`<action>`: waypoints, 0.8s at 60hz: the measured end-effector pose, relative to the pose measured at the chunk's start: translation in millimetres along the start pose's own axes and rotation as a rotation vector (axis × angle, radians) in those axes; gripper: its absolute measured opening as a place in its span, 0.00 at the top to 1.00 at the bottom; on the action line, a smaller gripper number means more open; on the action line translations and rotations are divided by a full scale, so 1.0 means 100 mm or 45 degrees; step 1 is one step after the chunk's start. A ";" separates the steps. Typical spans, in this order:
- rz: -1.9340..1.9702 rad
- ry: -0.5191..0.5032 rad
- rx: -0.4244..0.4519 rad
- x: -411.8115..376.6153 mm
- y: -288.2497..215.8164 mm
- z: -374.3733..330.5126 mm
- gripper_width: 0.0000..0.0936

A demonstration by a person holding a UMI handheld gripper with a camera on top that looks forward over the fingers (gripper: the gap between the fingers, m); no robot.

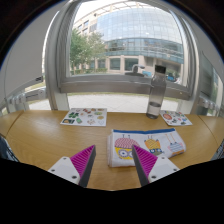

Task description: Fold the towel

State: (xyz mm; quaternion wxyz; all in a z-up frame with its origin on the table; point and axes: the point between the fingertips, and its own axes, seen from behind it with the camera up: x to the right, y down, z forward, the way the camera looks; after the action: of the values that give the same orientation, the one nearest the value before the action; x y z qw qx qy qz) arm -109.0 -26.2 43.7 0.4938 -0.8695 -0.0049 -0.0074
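Observation:
My gripper (114, 160) is open and empty, held above a wooden table (50, 135). Its two fingers with magenta pads (83, 158) stand apart with bare table between them. Just ahead of the fingers, slightly toward the right one, lies a folded white towel (128, 146) printed with a cartoon figure. Nothing is held between the fingers.
Further printed cloths or sheets lie on the table: one beyond the left finger (84, 117), one to the right of the towel (168, 142), one at the far right (176, 118). A grey upright post (156, 95) stands at the table's far edge before a large window (125, 40).

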 end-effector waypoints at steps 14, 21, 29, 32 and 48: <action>-0.041 0.130 -0.190 0.08 0.13 0.69 0.47; -0.042 0.125 -0.222 0.06 0.18 0.73 0.70; -0.020 0.150 -0.237 0.09 0.21 0.75 0.97; 0.007 0.146 -0.245 0.13 0.19 0.74 0.97; 0.110 -0.023 -0.221 0.06 -0.11 0.57 0.97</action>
State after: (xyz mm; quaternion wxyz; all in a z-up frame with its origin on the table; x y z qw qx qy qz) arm -102.3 28.6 24.2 0.4165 -0.9084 0.0287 0.0215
